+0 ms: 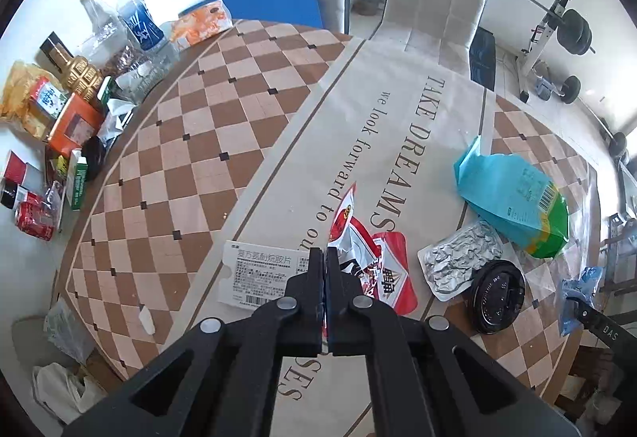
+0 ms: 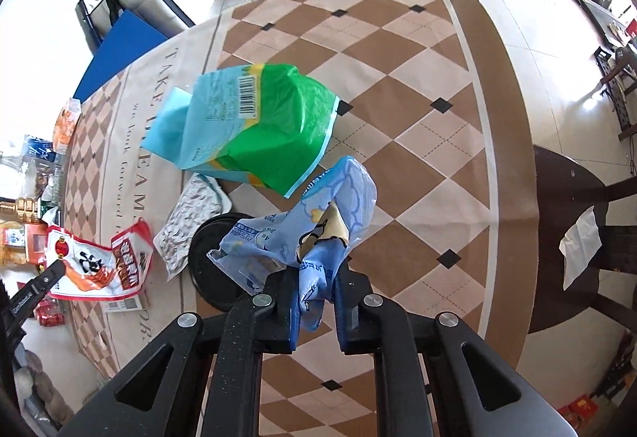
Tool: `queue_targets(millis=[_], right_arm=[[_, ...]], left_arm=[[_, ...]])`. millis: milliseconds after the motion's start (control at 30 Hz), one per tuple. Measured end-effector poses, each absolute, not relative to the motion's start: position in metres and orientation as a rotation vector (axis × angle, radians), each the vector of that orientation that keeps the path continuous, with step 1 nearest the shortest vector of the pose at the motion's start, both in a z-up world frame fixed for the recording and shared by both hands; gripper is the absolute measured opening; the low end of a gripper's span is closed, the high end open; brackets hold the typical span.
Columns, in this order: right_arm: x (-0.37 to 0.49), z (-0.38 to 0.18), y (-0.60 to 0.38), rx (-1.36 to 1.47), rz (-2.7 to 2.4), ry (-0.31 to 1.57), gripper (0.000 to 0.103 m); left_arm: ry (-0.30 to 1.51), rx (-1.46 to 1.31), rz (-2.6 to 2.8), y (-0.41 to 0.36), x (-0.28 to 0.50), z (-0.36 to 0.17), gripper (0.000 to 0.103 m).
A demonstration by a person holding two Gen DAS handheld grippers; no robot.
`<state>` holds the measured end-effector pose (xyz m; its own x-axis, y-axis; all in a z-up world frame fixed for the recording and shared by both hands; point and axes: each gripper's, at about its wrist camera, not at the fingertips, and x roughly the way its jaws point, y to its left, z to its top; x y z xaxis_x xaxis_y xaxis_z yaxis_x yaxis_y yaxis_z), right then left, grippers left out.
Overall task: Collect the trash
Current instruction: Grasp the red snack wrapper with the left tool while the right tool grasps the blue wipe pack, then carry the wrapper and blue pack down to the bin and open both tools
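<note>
The left claw (image 1: 324, 257) is pinching a red and white snack wrapper (image 1: 370, 265) at the lower centre of the left wrist view, its jaws pressed together on the wrapper's edge. The wrapper is hanging over a white medicine box (image 1: 258, 273) lying on the checkered bench (image 1: 223, 126). In the right wrist view the right claw (image 2: 316, 277) is gripping a crumpled light blue wrapper (image 2: 318, 226) at the lower centre, jaws closed on the bunched plastic.

Other trash is lying on the bench: a teal and green bag (image 2: 254, 118) in the middle of the right wrist view, a crumpled foil pouch (image 2: 191, 222) below it to the left, and a black cup lid (image 2: 215, 261) just beside the pouch, partly hidden behind the blue wrapper. Bottles and cartons (image 1: 79, 78) are standing along the bench's upper left edge in the left wrist view.
</note>
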<state>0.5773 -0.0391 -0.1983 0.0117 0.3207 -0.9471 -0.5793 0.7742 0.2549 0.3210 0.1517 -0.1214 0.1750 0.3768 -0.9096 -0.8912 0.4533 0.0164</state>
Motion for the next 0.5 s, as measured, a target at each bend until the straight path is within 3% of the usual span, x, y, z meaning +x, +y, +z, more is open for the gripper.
queue_targets(millis=[500], right_arm=[[0.452,-0.145,-0.094,-0.2,0.829,1.326,0.013]], left_arm=[[0.939,-0.517,0.992,0.06,0.211,-0.064,0.0]])
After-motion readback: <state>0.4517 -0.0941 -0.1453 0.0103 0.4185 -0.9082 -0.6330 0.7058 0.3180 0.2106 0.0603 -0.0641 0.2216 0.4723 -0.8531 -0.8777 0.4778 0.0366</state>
